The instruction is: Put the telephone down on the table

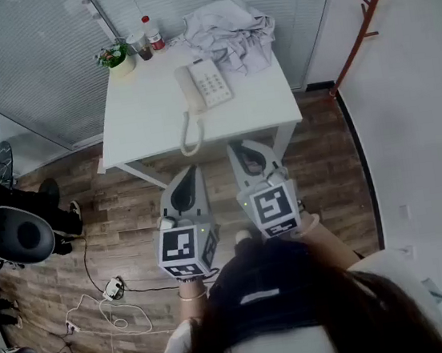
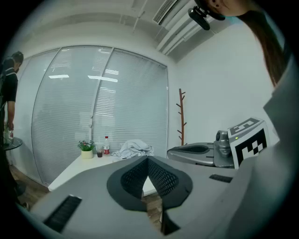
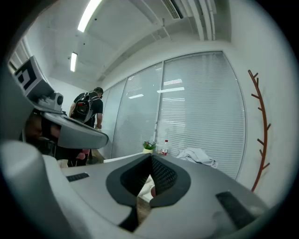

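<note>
The white telephone (image 1: 204, 84) lies on the white table (image 1: 145, 121), its handset resting on the cradle along the left side and the coiled cord (image 1: 191, 133) trailing toward the near edge. Both grippers hover over the wood floor, short of the table's near edge. My left gripper (image 1: 191, 171) (image 2: 147, 161) is shut with nothing in it. My right gripper (image 1: 243, 146) (image 3: 151, 158) is beside it, also shut and empty, its tip near the table's front right leg. Neither touches the telephone.
A crumpled grey cloth (image 1: 229, 25) fills the table's far right. A potted plant (image 1: 116, 59), a cup (image 1: 139, 46) and a bottle (image 1: 153, 34) stand at the far left. An office chair (image 1: 19, 234) and floor cables (image 1: 113, 307) lie left; a red coat rack (image 1: 361, 16) stands right. A person with a backpack (image 3: 88, 109) stands by the glass wall.
</note>
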### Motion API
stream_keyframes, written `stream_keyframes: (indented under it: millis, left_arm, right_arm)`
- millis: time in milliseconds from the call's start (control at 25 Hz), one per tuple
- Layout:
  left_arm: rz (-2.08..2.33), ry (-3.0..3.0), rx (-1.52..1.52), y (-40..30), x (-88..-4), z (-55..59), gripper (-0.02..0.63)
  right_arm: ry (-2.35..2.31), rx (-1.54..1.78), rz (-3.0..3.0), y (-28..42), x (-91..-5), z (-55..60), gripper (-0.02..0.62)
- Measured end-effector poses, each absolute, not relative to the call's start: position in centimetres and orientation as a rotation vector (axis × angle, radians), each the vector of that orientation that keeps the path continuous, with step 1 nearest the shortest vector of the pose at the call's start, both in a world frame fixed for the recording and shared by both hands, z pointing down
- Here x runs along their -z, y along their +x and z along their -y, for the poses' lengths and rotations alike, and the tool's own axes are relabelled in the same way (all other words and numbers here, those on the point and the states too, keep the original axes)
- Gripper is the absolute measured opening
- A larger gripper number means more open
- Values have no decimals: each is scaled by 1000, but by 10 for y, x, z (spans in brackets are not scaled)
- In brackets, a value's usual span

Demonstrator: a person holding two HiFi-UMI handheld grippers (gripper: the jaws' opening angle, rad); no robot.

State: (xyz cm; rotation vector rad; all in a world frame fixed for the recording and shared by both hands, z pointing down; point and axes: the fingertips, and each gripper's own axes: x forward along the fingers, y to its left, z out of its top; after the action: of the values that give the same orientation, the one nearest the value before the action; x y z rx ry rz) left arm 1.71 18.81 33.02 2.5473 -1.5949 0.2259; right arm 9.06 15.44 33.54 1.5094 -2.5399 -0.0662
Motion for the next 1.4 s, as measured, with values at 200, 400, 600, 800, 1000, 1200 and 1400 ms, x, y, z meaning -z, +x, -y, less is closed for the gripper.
stream_keyframes:
  millis: [200, 400, 600, 800, 1000, 1200, 1400]
  left_arm:
    - [1553, 2569, -229, 6, -335, -181, -4]
    - [1505, 2589, -234, -2, -340, -175, -3]
    - [1468, 2597, -246, -6, -344, -168, -4]
    - [1464, 2591, -245, -10, -347, -155, -4]
    - [1487, 2568, -250, -14, -353, -133, -4]
    - [1533, 2539, -261, -15, -356, -105, -4]
    - [1566, 2516, -255, -12, -356, -78, -4]
  right_arm:
    - [1560, 64, 2537, 82, -341, -150, -3]
    - [1573, 50, 2531, 73, -340, -144, -3]
    - [1570, 37, 2500, 66, -347, -136, -5]
    - [1569, 49, 2478, 64, -350, -122, -3]
    - [1564, 26, 2478, 65, -358, -95, -2]
    - [1541, 10, 2507, 66, -360, -66, -2]
    - [1507, 2, 2516, 66, -364, -40, -2]
